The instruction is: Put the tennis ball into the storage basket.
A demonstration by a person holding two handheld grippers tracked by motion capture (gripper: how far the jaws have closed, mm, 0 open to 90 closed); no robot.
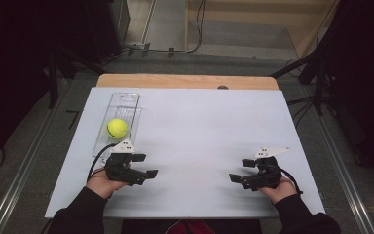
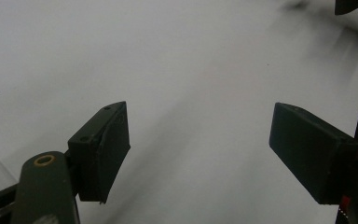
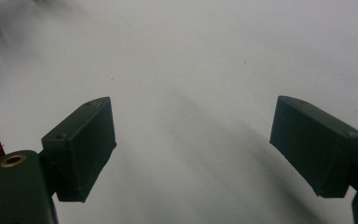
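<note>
A white table top is seen from above, with a strip of bare wood along its far edge. On the left part of it a clear plastic tray is laid lengthwise, running away from the person, and a yellow-green tennis ball is seated in the near half of that tray.

The left gripper is held in the person's left hand just on the near side of the tray's near end, close to the ball but not touching it. Its jaws are pointed toward the middle of the table and are parted; in the left gripper view bare white surface is seen between the two black pads, and nothing is held.

The right gripper is held in the right hand at the near right of the table, well apart from the tray and the ball. Its jaws are pointed inward, toward the left gripper (the two face each other across a bare stretch of table). In the right gripper view the pads are seen spread wide with nothing between them.

Dark sleeves are seen on both forearms at the bottom edge of the high view.
</note>
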